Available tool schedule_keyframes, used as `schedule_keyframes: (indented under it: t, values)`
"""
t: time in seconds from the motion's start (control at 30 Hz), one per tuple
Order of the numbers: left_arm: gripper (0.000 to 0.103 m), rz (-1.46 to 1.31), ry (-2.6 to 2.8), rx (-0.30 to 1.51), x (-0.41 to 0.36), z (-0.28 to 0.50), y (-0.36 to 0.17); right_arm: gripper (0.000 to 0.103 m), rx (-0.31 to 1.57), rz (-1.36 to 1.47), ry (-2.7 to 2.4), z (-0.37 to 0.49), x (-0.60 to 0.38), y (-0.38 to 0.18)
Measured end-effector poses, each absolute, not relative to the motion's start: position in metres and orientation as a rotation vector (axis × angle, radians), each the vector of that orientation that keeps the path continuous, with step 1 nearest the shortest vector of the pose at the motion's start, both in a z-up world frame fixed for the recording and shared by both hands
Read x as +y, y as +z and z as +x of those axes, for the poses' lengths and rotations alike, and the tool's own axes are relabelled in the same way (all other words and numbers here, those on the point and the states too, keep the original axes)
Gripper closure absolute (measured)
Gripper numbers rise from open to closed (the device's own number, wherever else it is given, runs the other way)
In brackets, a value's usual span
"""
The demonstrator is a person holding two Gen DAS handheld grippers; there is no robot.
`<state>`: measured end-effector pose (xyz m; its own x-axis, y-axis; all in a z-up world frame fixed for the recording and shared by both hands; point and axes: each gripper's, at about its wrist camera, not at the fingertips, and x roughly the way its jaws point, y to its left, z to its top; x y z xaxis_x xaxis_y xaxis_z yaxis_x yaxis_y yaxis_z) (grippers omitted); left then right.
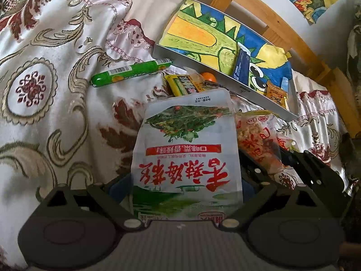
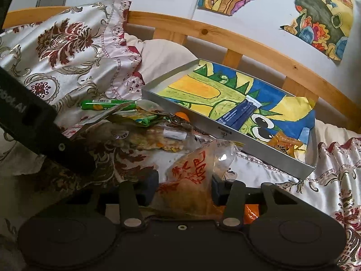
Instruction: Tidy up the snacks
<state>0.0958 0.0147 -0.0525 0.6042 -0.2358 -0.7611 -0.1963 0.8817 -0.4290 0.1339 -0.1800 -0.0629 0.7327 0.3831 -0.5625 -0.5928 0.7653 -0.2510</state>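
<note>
White pouch (image 1: 187, 155) front, left wrist only

Floral bedspread (image 1: 45, 90), wooden bed rail (image 2: 225, 36), wall drawings (image 2: 320, 11)

Your left wrist view looks low and close along its fingers across the bedspread (image 1: 45, 85) toward the silver tray (image 1: 259, 91), while your right wrist view faces the same tray (image 2: 185, 110) and green sausage stick (image 2: 99, 104) alongside.
</note>
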Motion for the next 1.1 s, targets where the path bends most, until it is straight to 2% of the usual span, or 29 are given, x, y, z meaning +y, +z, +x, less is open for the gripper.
schedule_keyframes:
  t: [0.4, 0.77, 1.1]
  values:
    - [0.007, -0.510, -0.049, 0.907, 0.012, 0.081, -0.049, 0.058, 0.462, -0.508, 0.552, 0.123, -0.176, -0.062]
    - [0.007, -0.542, -0.080, 0.878, 0.010, 0.073, -0.044, 0.076, 0.429, -0.530, 0.540, 0.117, -0.179, -0.054]
    - [0.007, -0.562, -0.125, 0.836, 0.010, 0.070, -0.039, 0.078, 0.375, -0.543, 0.533, 0.111, -0.179, -0.047]
